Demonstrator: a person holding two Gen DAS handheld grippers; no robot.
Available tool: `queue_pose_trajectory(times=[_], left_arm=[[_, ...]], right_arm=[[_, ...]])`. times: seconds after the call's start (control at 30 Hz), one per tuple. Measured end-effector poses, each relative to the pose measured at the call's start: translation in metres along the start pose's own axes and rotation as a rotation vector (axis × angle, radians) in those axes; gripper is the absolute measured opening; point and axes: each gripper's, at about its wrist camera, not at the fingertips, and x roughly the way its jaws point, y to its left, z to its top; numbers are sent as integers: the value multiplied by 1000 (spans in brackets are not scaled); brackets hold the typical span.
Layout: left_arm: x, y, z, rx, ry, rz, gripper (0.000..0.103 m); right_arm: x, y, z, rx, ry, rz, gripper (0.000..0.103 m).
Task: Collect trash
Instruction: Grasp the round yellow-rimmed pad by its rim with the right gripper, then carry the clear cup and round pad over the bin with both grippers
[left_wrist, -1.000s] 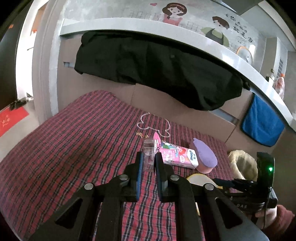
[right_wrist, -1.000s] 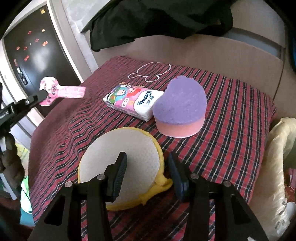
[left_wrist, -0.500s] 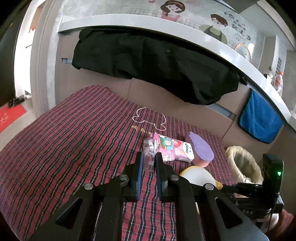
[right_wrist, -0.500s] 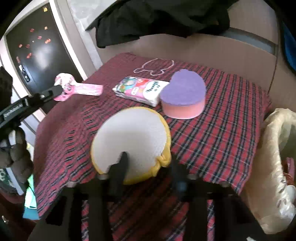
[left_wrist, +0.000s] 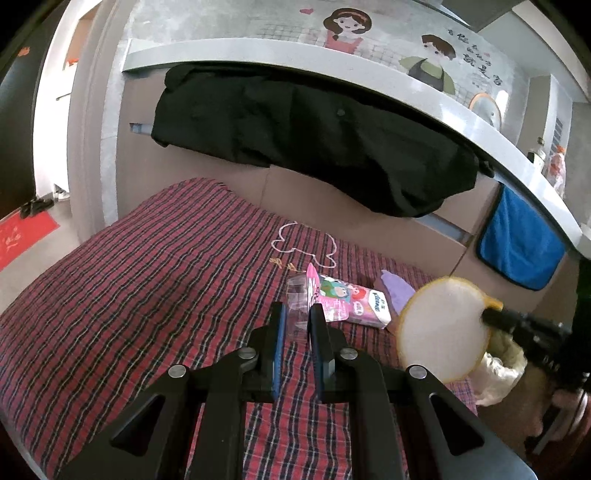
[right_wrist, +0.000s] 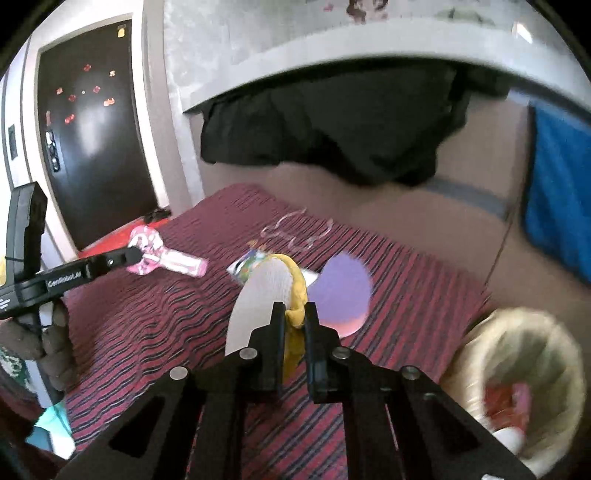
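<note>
"Kleenex" shows on the tissue pack (left_wrist: 354, 306); "GenRobot.AI" on the left gripper (right_wrist: 131, 254).

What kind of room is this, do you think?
Probably a room in a home: a plaid-covered table against a ledge draped with a black garment, cartoon wall stickers above, and a bag-lined trash bin beside it.

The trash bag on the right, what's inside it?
Inside the trash bag, the blurred right wrist view shows something red and pink and a white bit. What these are, and anything beneath them, cannot be seen.
</note>
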Motion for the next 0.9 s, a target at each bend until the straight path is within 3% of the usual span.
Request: queue_pose_trajectory(times=[0.1,0.47,0.9], left_arm=[[-1,-8,1,14,-2,-7,13],[0,-61,16,113,-29,-43,13],[4,-184,41,257,-122,-162,13]], right_arm=[[-12,-5,7,-27,-29,-52,8],[-35,-28,13,25,-80,-80,8],[-100,-73,24,36,-201,-197,8]])
